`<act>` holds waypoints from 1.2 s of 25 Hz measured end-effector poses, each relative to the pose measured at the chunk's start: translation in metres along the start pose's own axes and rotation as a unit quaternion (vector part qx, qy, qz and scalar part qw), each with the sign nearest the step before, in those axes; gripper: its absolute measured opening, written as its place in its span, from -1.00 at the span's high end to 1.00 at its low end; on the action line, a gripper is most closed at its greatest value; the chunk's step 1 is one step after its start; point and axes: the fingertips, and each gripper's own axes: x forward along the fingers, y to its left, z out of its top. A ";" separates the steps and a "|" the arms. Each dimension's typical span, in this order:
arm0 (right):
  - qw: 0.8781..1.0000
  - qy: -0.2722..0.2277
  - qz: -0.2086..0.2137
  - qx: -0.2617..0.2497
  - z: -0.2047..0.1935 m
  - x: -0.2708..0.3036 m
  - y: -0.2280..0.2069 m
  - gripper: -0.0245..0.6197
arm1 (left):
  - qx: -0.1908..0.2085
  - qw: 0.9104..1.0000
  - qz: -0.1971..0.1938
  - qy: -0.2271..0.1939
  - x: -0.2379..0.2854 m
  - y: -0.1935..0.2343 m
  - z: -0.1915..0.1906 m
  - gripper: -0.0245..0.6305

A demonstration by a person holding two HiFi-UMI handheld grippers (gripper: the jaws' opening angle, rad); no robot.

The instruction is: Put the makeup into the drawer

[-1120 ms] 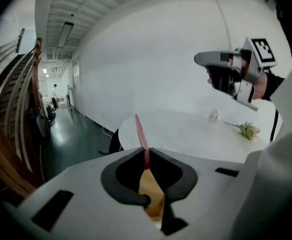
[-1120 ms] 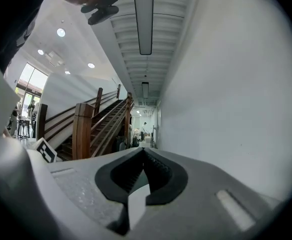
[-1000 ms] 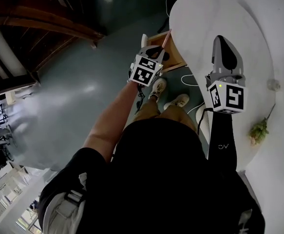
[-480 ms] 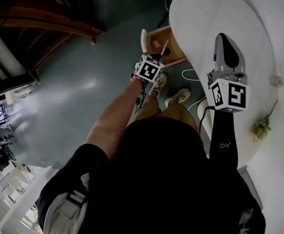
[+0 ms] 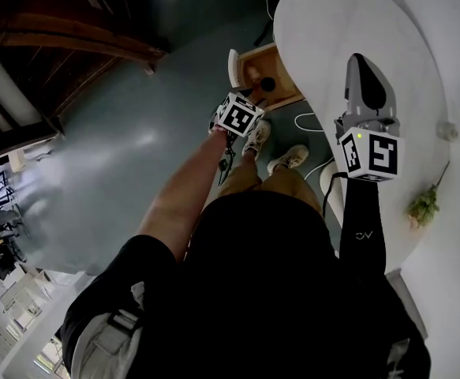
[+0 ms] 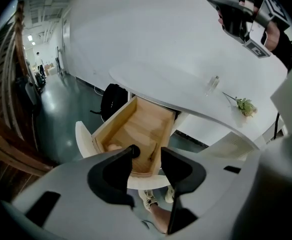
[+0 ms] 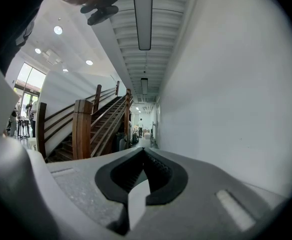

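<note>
— Left gripper [image 6: 148, 154]?
— Jaws just opened, nothing gripped. Makeup pencil [image 6: 153, 149] is seen beneath them, inside the drawer [image 6: 135, 121]. Right gripper [image 7: 143, 156] clenched, empty.
— Handling?
— Judged light, stiff, apt to roll; best pinched mid-shaft.

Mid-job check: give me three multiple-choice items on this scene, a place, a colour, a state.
1. The green sprig lies: A on the floor, B on the white table, C on a chair.
2. The inside of the drawer is: A black, B red, C light wood.
3. Jaws of the left gripper: A apart, empty, B shut on a pencil, C shut on a bottle.
B, it rests on the table; C, pale wood shows; A, they have just been opening, nothing between them.
</note>
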 end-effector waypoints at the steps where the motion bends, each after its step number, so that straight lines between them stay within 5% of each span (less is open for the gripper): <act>1: 1.000 0.000 0.003 -0.004 0.000 0.000 0.001 0.91 | 0.000 1.000 0.001 -0.003 0.001 0.000 0.000 0.37; 14: 1.000 0.002 0.011 -0.016 0.004 0.006 0.017 0.91 | 0.008 0.999 0.015 -0.032 -0.010 0.015 0.008 0.37; 19: 1.000 0.002 0.006 -0.018 0.008 0.011 0.021 0.91 | 0.014 0.996 0.036 -0.078 -0.034 0.030 0.034 0.37; 25: 1.000 -0.009 0.013 -0.022 0.019 0.025 0.036 0.91 | 0.032 0.982 0.066 -0.173 -0.095 0.053 0.100 0.37; 30: 0.999 -0.017 0.017 -0.025 0.029 0.037 0.048 0.91 | 0.052 0.959 0.091 -0.265 -0.168 0.064 0.160 0.37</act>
